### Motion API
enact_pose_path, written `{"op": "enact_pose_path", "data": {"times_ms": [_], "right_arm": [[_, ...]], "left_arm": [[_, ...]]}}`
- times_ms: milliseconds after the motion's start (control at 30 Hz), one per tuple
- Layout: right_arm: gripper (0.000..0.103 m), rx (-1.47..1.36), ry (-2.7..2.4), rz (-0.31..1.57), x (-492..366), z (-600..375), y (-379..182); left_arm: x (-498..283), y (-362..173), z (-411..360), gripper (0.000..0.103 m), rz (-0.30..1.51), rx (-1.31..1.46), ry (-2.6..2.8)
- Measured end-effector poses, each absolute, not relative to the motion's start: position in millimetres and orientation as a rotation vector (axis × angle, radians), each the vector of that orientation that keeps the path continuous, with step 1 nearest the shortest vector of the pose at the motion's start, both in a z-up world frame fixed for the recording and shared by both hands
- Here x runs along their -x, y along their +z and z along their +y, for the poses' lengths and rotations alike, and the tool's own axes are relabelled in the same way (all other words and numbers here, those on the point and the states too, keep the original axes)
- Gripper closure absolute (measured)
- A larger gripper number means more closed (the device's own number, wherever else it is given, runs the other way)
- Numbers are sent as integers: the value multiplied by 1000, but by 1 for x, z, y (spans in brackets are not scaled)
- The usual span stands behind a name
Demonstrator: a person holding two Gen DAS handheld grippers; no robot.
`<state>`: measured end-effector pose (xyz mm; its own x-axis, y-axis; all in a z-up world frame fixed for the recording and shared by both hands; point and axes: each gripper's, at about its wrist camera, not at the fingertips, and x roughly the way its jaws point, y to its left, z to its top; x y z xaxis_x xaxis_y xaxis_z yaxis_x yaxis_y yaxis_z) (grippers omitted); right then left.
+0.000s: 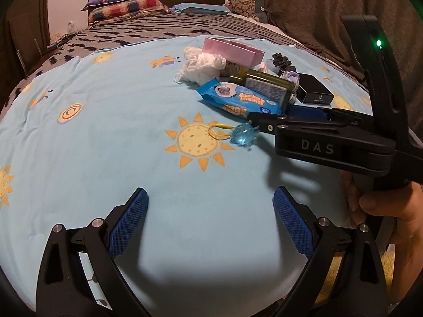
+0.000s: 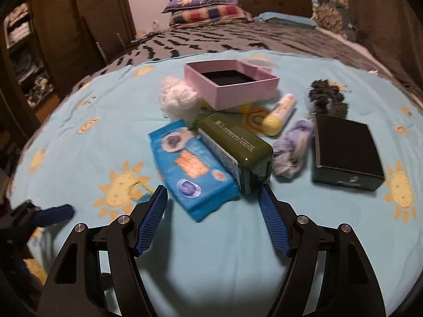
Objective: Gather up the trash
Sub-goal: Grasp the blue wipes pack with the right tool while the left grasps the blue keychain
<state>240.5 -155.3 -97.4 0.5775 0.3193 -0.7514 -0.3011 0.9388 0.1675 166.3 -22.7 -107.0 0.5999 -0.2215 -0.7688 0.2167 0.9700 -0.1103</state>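
Both grippers (image 1: 210, 206) (image 2: 212, 206) wide apart, empty.

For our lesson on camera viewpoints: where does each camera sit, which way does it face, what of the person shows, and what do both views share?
Left wrist: on the left gripper, facing down the bed toward the headboard; the right gripper and a hand show.
Right wrist: on the right gripper, facing the clutter; the left gripper shows.
Shared: pink box, blue packet, green bottle, black box.
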Motion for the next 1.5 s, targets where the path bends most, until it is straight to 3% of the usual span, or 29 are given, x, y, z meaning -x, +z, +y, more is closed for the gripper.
{"op": "enact_pose_path", "data": {"times_ms": [400,533,700,833,900,1033,1200,1333,1500], "right_arm": [[36,-30,385,912,-245,-142,-97],[46,-33,410,911,-253,-131,-96],[50,2,392,917,-263,-123,-100],[86,-24,362,921,-263,-136,-98],[87,-82,380,917,-259,-150,-95],[87,-93,374,886,-243,-170,-86],[87,-108,349,865,-227,-192,-81],[87,-124,321,868,-218,-205,-83],[87,-138,306,867,-203,-213,-85]], "left_arm": [[-171,-105,-17,12,891,33,-267],[-171,-105,-16,12,892,35,-269],[-172,-105,-16,12,894,39,-271],[-176,-104,-19,12,894,48,-285],[-179,-105,-23,13,891,45,-293],[-190,-105,-33,23,885,26,-306],[-213,-107,-44,44,888,20,-313],[-223,-107,-48,72,890,10,-314],[-216,-105,-45,73,894,13,-317]]}}
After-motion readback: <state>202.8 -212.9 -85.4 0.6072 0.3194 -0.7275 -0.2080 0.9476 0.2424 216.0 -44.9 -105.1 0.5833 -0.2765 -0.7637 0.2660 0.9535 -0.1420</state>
